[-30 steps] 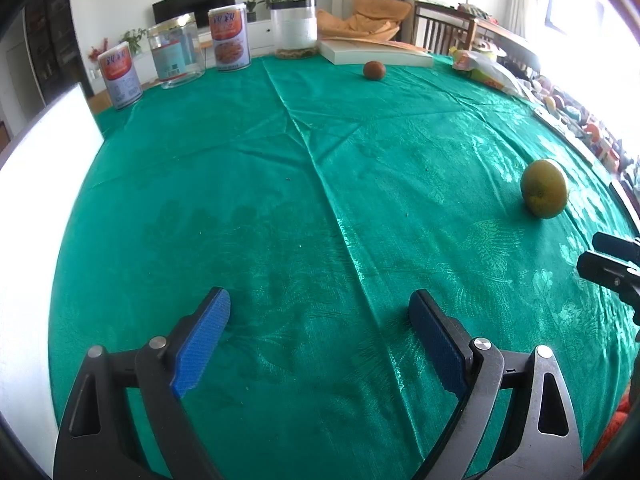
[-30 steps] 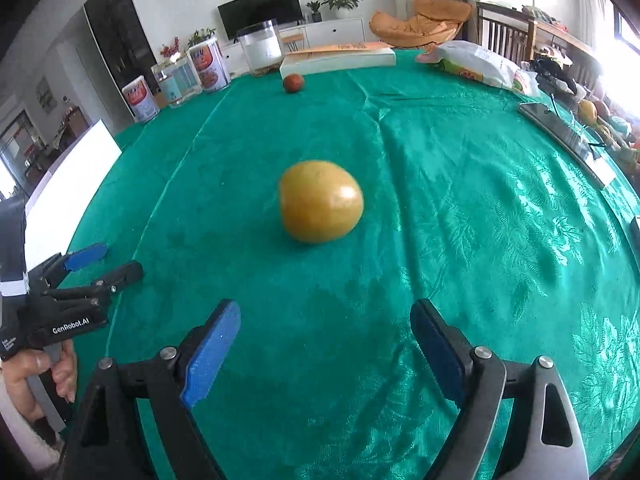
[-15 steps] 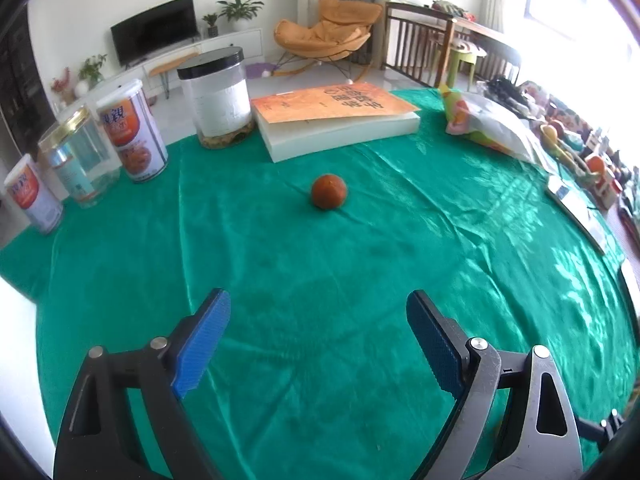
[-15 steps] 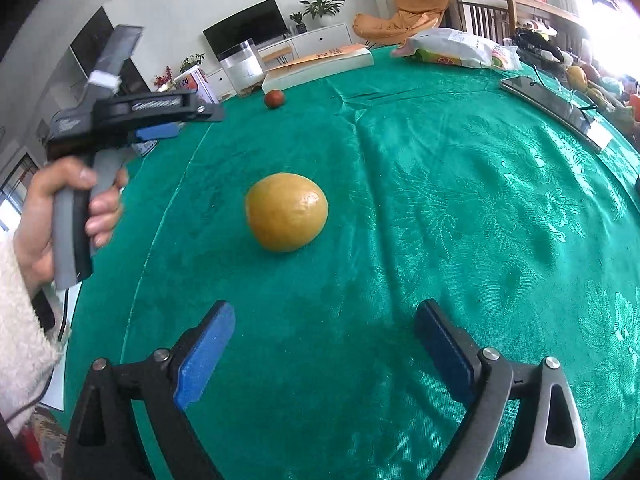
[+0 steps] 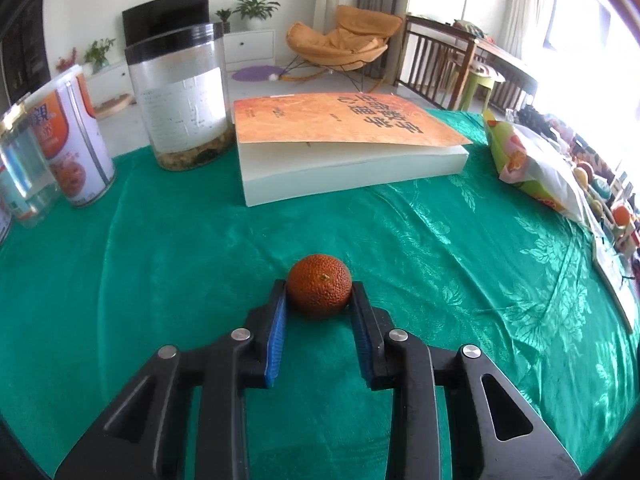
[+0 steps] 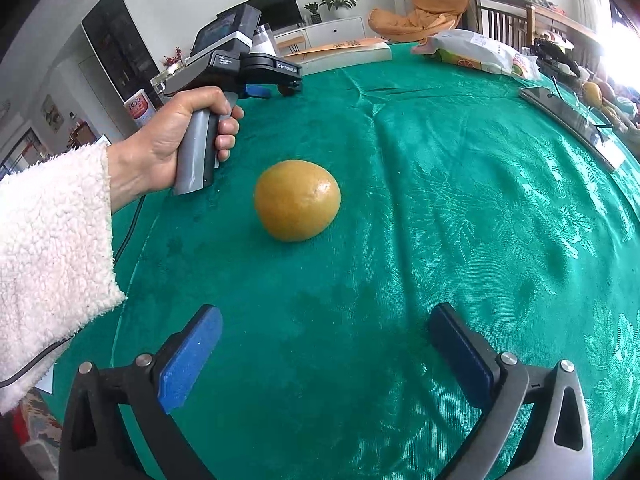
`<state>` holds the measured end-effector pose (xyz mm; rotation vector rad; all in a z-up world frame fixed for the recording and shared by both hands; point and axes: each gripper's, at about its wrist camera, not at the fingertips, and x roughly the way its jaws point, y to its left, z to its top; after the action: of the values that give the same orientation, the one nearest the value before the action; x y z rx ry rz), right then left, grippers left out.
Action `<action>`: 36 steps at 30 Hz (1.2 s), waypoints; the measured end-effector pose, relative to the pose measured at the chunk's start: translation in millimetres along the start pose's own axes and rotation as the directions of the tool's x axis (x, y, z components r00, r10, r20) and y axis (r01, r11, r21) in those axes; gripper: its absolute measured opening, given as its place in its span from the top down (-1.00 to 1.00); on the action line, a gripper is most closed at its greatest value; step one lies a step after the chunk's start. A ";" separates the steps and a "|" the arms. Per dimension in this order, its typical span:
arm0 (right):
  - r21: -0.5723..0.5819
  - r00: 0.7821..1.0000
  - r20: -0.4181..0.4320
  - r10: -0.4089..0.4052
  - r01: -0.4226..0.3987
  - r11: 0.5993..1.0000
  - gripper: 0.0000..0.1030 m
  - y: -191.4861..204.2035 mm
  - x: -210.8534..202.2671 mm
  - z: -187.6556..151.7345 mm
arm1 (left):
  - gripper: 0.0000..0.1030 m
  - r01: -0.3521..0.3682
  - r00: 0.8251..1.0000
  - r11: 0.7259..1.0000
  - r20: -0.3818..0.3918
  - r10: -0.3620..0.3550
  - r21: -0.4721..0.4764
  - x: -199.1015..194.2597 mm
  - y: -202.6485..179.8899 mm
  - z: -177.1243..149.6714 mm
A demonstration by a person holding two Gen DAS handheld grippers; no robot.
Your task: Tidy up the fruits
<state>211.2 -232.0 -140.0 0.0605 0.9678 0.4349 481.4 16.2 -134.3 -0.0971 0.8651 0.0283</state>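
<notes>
My left gripper [image 5: 319, 294] is clamped on the small orange fruit [image 5: 319, 290] resting on the green tablecloth [image 5: 160, 264]; my right gripper [image 6: 324, 336] stands wide apart, the yellow fruit [image 6: 297, 200] lying ahead of it

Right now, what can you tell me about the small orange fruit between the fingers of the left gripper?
The small orange fruit is round, deep reddish orange, with a rough, pebbled skin and a tiny stem scar facing the camera. It sits on the green tablecloth, in front of the thick book. The left gripper is closed on it: both blue-padded fingers touch its sides near their tips. It looks whole and undamaged.
</notes>
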 end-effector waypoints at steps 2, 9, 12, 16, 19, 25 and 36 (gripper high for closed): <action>0.001 1.000 0.003 0.001 -0.001 1.000 -1.00 -0.3 0.2 0.6 | 0.43 -0.002 1.000 1.000 -0.001 0.002 -0.016 -6.9 5.2 -7.0; 0.005 1.000 0.029 0.011 -0.011 1.000 -1.00 -3.1 1.1 2.4 | 0.43 -0.061 0.998 0.995 -0.034 0.058 -0.073 -93.9 45.4 -75.0; 0.087 0.993 0.078 0.090 -0.097 0.991 -1.00 -17.7 -5.6 0.9 | 0.43 -0.071 0.997 0.995 -0.037 0.069 -0.073 -146.1 60.7 -118.2; 0.334 0.966 0.147 0.211 -0.249 0.909 -0.99 -43.3 -13.8 -1.6 | 0.43 -0.092 0.994 0.994 -0.064 0.089 -0.052 -194.0 79.5 -182.5; 0.489 0.925 0.195 0.326 -0.380 0.785 -0.92 -51.1 -5.8 6.6 | 0.42 -0.086 0.991 0.992 -0.109 0.076 -0.092 -205.1 95.5 -224.7; 0.635 0.960 0.108 0.257 -0.266 0.725 -0.64 -49.3 22.5 42.4 | -0.25 -0.075 0.996 0.993 -0.063 0.069 -0.093 -224.9 100.2 -237.8; 0.244 0.996 -0.088 0.018 0.004 0.970 0.00 28.0 39.1 89.2 | -0.53 -0.103 0.994 0.992 -0.030 0.100 -0.080 -222.0 105.7 -249.2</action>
<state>293.0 -178.8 -112.8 0.2692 1.1062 0.3251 141.6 100.5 -133.7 -0.1299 0.8945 0.1580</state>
